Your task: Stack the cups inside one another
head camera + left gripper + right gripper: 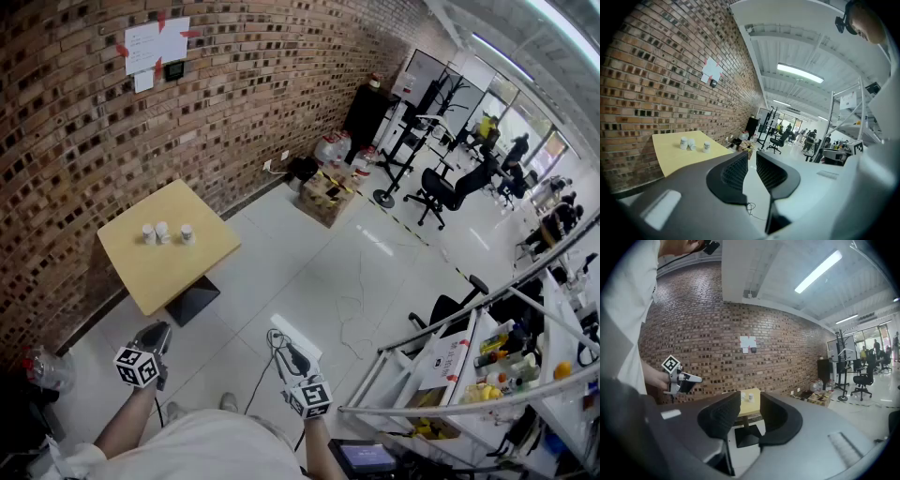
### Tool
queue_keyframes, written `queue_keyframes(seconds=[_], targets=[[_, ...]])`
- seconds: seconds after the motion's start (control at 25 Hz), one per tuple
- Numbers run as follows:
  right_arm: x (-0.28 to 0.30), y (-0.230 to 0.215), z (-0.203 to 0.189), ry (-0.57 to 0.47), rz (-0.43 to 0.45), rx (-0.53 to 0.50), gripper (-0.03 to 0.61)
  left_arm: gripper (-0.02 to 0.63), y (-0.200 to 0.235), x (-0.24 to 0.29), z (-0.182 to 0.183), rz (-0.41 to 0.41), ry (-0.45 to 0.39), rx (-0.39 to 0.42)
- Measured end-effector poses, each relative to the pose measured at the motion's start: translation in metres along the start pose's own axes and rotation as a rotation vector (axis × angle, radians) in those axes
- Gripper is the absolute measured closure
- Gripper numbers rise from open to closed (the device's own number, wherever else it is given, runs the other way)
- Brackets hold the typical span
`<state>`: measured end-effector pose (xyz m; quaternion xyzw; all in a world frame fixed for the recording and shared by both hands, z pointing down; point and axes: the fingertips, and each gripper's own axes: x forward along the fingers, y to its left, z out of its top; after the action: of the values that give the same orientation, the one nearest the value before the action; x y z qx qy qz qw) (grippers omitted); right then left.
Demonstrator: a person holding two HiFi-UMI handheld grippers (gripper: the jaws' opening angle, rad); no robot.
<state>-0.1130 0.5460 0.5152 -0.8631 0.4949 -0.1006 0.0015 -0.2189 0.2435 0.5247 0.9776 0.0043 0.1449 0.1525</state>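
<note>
Left tool, right tool open, empty; head view shows 3 cups, right gripper view 2.

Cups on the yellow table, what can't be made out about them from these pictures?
- Head view: the three cups are too small to tell upright from upturned, or nested.
- Left gripper view: same cups, far off; any print unreadable.
- Right gripper view: the fingers cover part of the table; only two cups show.

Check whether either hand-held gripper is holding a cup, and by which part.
Nothing is held: the left hand-held gripper and right hand-held gripper are both empty, cups standing untouched on the table.
</note>
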Motion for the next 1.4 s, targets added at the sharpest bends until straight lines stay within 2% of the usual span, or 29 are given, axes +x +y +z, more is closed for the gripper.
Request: queue_keyframes(seconds=[0.28,0.88,1.2,1.4], targets=[[0.0,0.005,0.009,0.003,0.006,-0.047,0.454,0.541,-0.008,0.009,-0.002,-0.025,0.015,0.006],[0.003,-0.011,0.008,-0.006,-0.021,-0.023,0.454,0.545,-0.004,0.018,0.004,-0.016,0.012,0.013],[0.017,-0.019,-0.013,0.012,0.012,0.033,0.454,0.545,0.007,-0.001,0.0,0.046,-0.008,-0.001],[0.054,0.006,-0.018,0.052,0.106,0.016,0.454,0.545,0.04,-0.034,-0.008,0.144,-0.01,-0.043]])
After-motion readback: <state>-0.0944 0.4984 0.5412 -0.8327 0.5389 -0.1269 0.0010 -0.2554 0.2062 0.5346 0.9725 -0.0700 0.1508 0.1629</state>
